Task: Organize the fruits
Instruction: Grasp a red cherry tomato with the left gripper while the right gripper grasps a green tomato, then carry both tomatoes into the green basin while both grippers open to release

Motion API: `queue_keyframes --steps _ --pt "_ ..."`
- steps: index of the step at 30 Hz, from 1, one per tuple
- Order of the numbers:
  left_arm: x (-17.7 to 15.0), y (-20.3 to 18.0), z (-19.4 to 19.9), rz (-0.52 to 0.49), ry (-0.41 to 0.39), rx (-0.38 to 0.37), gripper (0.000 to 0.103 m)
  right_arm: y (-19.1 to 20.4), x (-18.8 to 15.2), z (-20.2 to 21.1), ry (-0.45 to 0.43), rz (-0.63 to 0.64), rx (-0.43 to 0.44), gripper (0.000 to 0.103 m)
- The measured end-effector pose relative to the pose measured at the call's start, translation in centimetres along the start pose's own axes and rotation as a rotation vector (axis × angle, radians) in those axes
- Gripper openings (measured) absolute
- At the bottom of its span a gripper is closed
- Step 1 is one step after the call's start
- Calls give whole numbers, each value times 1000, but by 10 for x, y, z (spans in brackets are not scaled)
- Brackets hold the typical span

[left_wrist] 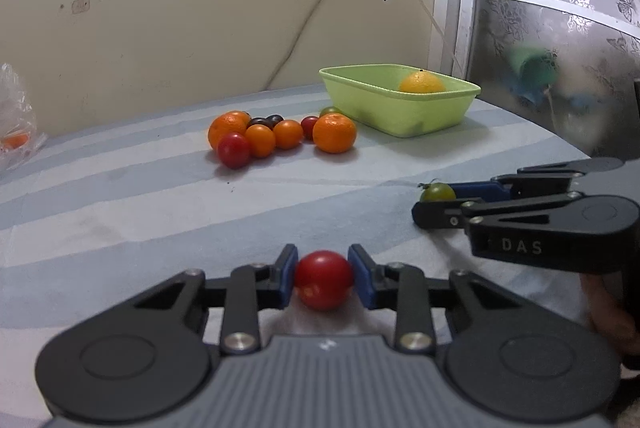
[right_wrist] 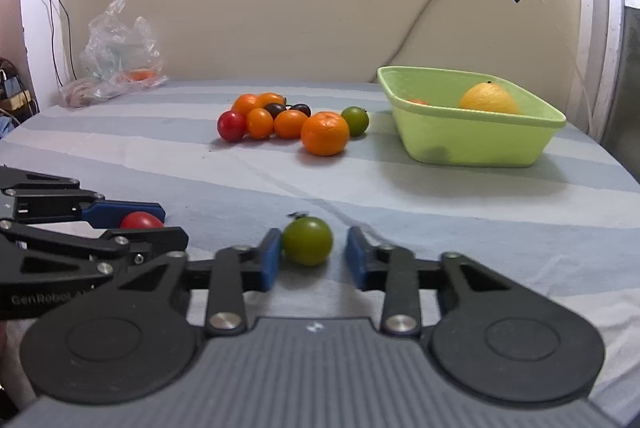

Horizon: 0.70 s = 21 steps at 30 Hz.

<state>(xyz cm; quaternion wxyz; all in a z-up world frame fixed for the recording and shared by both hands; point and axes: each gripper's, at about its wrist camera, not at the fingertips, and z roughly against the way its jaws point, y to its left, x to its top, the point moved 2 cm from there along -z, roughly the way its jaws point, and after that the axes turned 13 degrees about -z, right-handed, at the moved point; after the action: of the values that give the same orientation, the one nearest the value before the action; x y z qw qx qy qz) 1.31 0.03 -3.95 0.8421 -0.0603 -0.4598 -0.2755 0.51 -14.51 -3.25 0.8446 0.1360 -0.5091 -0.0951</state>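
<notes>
A red cherry tomato sits between the blue pads of my left gripper, and both pads press on its sides; it lies low over the striped cloth. My right gripper has a green tomato between its pads: the left pad touches it, and a narrow strip of cloth shows before the right pad. From the left wrist view the right gripper lies to the right with the green tomato at its tips. A light green bin holds a yellow citrus.
A cluster of oranges, small orange, red and dark tomatoes lies mid-cloth, with a green tomato beside the bin. A crumpled plastic bag rests at the far left by the wall. A cable hangs down the wall behind the bin.
</notes>
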Motion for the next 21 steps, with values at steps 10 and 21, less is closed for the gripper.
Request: queue_keyframes --steps 10,21 --pt "3 0 -3 55 0 21 28 -17 4 3 16 -84 90 29" --pt "19 21 -6 176 -47 -82 28 -17 6 14 -27 -61 146 29"
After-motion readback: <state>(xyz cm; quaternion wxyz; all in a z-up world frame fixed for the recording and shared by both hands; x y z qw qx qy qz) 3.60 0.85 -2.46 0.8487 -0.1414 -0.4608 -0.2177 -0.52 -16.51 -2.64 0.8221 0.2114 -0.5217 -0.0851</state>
